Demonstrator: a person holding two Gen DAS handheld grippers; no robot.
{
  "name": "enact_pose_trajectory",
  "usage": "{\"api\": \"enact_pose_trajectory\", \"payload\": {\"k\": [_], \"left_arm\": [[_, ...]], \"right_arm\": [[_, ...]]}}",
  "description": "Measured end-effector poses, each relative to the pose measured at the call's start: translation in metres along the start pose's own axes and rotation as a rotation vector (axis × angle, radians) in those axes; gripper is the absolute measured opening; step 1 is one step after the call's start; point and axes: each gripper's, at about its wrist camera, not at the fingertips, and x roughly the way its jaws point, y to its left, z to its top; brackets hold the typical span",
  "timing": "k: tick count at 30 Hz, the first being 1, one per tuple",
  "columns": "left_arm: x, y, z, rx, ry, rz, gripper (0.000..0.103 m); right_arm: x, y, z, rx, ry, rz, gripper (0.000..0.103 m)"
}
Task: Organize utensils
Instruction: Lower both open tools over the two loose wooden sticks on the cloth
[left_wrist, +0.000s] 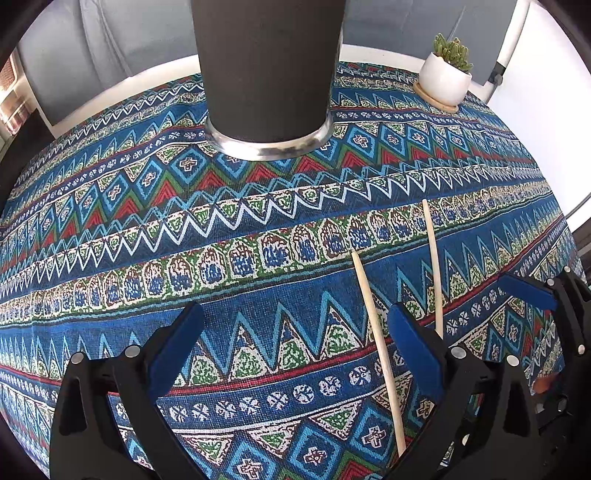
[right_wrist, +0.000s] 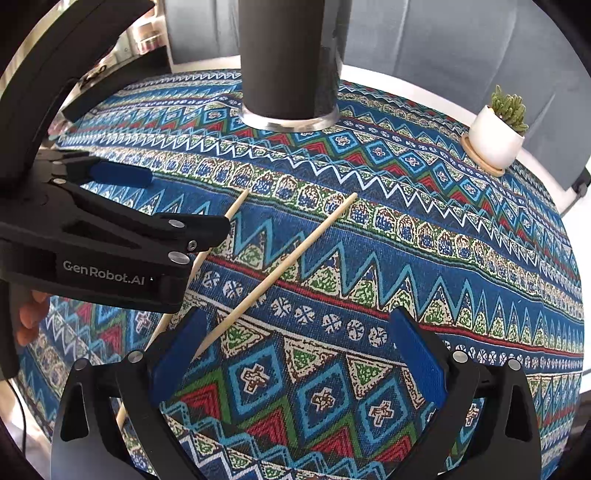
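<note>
Two pale wooden chopsticks lie on the patterned cloth. In the left wrist view one chopstick (left_wrist: 376, 343) runs beside my right finger and the other chopstick (left_wrist: 434, 266) lies just right of it. My left gripper (left_wrist: 295, 332) is open and empty, left of both. A dark tumbler (left_wrist: 267, 74) with a steel base stands upright at the far middle. In the right wrist view my right gripper (right_wrist: 295, 339) is open and empty; one chopstick (right_wrist: 280, 273) ends at its left finger, the other chopstick (right_wrist: 236, 206) passes under the left gripper (right_wrist: 177, 206). The tumbler (right_wrist: 291, 62) stands ahead.
A small white pot with a green succulent (left_wrist: 445, 79) sits on a wooden saucer at the far right, also in the right wrist view (right_wrist: 496, 136). The right gripper (left_wrist: 539, 295) shows at the right edge. Grey chairs stand behind the round table's edge (left_wrist: 110, 96).
</note>
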Motion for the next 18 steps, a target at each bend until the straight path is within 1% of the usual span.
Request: {"api": "enact_pose_trajectory", "payload": {"k": [3,5,9,10,15,18], "left_arm": [[0.001,-0.005,-0.005,0.034,0.003,0.014,0.097],[-0.001,-0.007,-0.012,0.058,-0.001,0.030,0.097],[-0.009,-0.004,-0.026,0.080,-0.015,0.017,0.097],[-0.011,-0.003,-0.030,0.085,-0.015,0.015,0.097],[-0.022,0.010,-0.050,0.123,-0.031,0.002,0.098],[-0.026,0.019,-0.057,0.174,-0.040,-0.025,0.098]], "right_arm": [[-0.004,-0.002,-0.006,-0.009,-0.002,-0.016,0.095],[-0.006,-0.009,-0.010,-0.001,0.007,-0.004,0.095],[-0.007,-0.029,-0.018,0.045,0.038,0.066,0.095],[-0.008,-0.031,-0.019,0.036,0.041,0.056,0.095],[-0.006,-0.044,-0.020,0.054,0.072,0.057,0.096],[-0.006,-0.045,-0.022,0.060,0.063,0.057,0.096]]}}
